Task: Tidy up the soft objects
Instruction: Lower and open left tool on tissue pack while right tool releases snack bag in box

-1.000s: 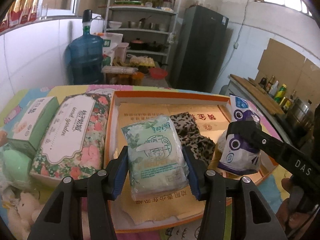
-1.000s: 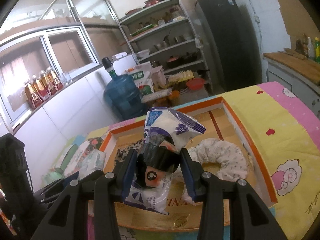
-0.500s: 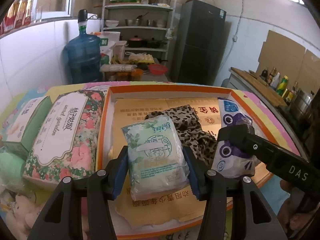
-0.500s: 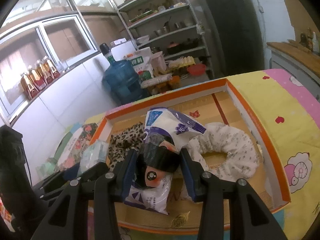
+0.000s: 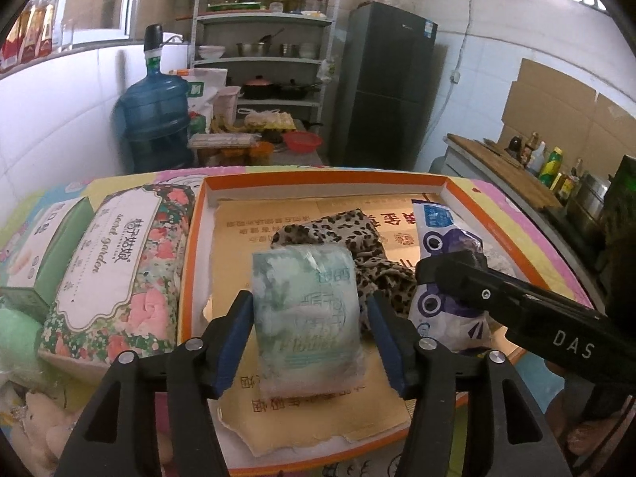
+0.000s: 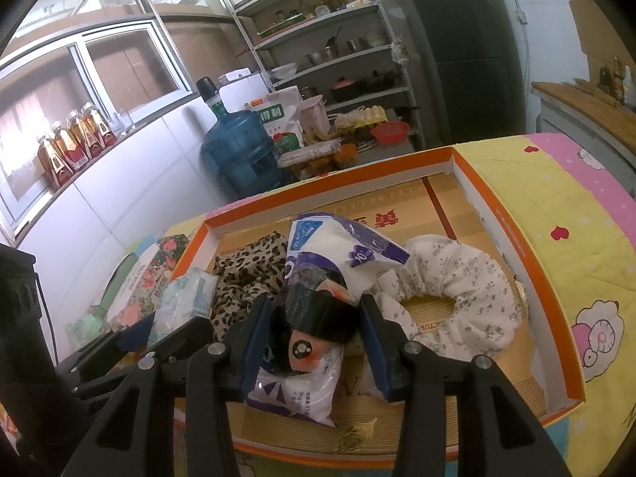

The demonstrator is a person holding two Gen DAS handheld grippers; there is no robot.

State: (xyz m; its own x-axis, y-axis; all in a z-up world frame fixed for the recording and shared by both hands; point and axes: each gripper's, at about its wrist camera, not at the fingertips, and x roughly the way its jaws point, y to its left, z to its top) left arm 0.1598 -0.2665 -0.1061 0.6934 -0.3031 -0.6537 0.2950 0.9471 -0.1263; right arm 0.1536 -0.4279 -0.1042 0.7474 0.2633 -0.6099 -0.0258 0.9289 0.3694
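Our left gripper (image 5: 309, 324) was pinching one green pack of tissues (image 5: 308, 318), held low over the near part of the orange box (image 5: 326, 178). Our right gripper (image 6: 314, 338) was pinching one white and purple bag (image 6: 318, 278), and something dark with a small round eye was squeezed in with it. That bag hung over the middle of the box.

We think we were at the putting-in step. Next we would need to lower each soft thing to the box floor and let the jaws spread, slowly, so the bags did not pop out.

Inside the box we counted one spotted cloth (image 5: 357, 246) and one white flowery ring pillow (image 6: 469, 294). Left of the box lay one flowery tissue pack (image 5: 115, 254), one green tissue box (image 5: 47, 238) and one plush toy (image 5: 39, 425).
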